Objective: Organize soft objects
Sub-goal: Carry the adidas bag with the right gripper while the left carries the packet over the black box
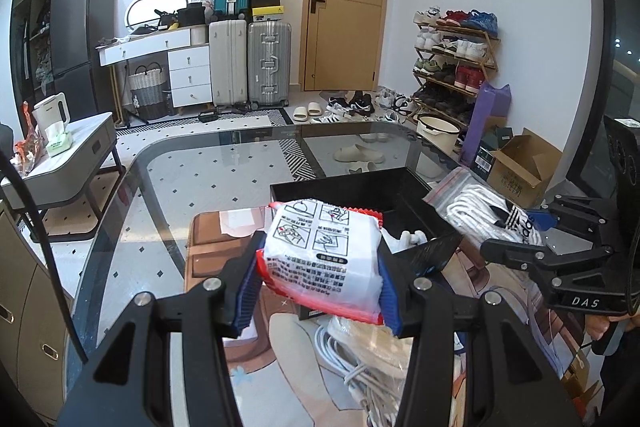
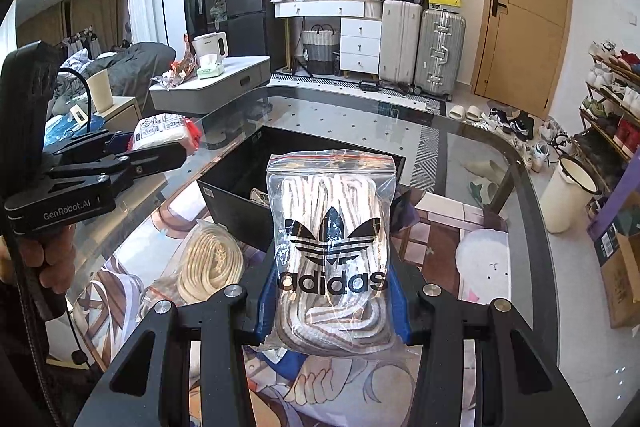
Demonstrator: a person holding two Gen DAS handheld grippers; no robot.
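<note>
My left gripper (image 1: 318, 281) is shut on a white and red printed packet (image 1: 320, 259), held above the glass table in front of a black open box (image 1: 360, 191). My right gripper (image 2: 334, 291) is shut on a clear zip bag of white laces with an adidas logo (image 2: 332, 243), held upright above the table near the same box (image 2: 240, 183). The bag of laces also shows in the left wrist view (image 1: 488, 215), to the right of the box. The packet also shows in the right wrist view (image 2: 164, 131), at the left.
A coil of cream cord (image 2: 210, 263) lies on the printed mat (image 2: 480, 267) beside the box. White cables in a bag (image 1: 360, 359) lie under my left gripper. The glass table edge (image 1: 132, 163) curves at the left. A side table with a kettle (image 1: 52, 111) stands further left.
</note>
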